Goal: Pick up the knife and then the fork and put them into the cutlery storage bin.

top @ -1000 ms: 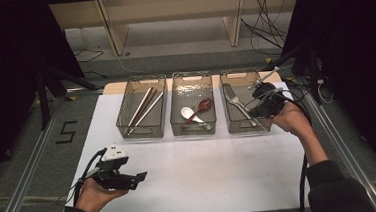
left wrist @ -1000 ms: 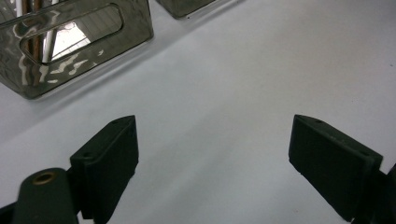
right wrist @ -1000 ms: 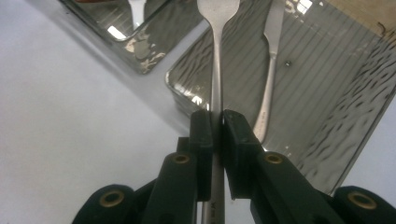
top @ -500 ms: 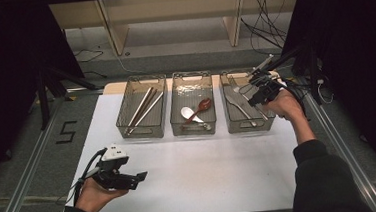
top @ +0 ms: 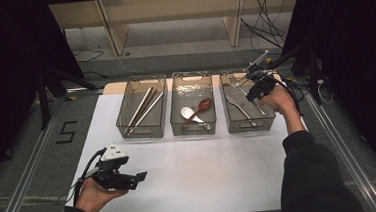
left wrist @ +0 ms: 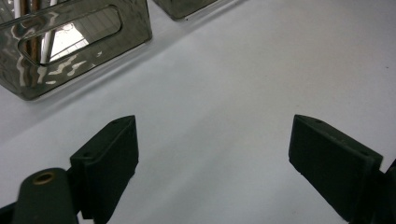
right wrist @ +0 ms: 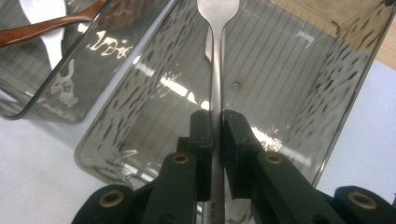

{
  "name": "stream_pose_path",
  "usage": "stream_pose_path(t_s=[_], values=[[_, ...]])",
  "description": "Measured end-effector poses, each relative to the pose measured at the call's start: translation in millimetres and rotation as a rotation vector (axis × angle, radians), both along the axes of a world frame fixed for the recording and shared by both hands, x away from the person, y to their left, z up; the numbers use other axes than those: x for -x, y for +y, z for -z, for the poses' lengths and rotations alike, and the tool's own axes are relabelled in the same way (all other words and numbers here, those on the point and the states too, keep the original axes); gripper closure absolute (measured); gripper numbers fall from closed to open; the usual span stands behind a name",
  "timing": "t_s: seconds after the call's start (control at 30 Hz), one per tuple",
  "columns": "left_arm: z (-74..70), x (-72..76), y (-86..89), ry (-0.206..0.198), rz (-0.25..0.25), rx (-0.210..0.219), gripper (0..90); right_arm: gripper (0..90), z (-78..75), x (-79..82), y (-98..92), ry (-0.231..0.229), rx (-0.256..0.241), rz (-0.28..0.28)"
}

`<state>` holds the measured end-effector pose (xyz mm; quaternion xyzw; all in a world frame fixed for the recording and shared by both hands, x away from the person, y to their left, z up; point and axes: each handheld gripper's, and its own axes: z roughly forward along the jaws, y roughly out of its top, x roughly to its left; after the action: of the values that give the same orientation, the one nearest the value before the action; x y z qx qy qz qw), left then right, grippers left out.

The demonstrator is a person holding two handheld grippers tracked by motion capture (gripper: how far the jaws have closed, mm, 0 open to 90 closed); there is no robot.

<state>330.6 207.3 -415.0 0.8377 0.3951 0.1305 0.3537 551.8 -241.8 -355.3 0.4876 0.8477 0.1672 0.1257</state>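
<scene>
With my right gripper (right wrist: 215, 122) clamped on the fork (right wrist: 216, 70) above the right bin (top: 231, 125), a weak pinch could let it pivot and clip the rim, while my left gripper (left wrist: 215, 154) idles agape.

3 clear bins on the table (top: 196, 180): one under my right jaws, the right bin (top: 246, 102); the middle bin (top: 192, 103) next over; the left bin (top: 141, 107) ahead of my left jaws. Chopsticks (top: 143, 108) in that left bin: approx 3–4 sticks, can't sep. them. 2 spoons in the middle bin: 1 white spoon (top: 190, 113), 1 brown spoon (top: 199, 109). 1 metal utensil (right wrist: 216, 70) pinched btwn my right jaws; 2 more metal pieces (top: 238, 106) lie below in the right bin. 0 items btwn my left jaws.
</scene>
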Motion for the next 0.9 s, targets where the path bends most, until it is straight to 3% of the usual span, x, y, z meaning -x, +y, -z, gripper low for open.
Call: stream_pose_path(t_s=[0.4, 0.5, 0.7, 0.9], values=[[-0.5, 0.1, 0.2, 0.001, 0.004, -0.004, 15.4, 81.2, 10.8, -9.6, 6.8, -0.009, 0.024, 0.025], [-0.7, 0.4, 0.8, -0.003, 0.001, 0.000, 15.5, 70.1, 10.7, -10.7, 9.9, -0.008, -0.007, 0.027], [-0.8, 0.9, 0.5, -0.002, -0.001, 0.002, 15.4, 59.3, 5.7, -5.0, 10.2, -0.015, -0.016, 0.016], [-0.7, 0.8, -0.1, -0.002, -0.003, -0.001, 15.4, 47.5, -2.3, 12.1, 7.5, -0.051, -0.082, -0.004]])
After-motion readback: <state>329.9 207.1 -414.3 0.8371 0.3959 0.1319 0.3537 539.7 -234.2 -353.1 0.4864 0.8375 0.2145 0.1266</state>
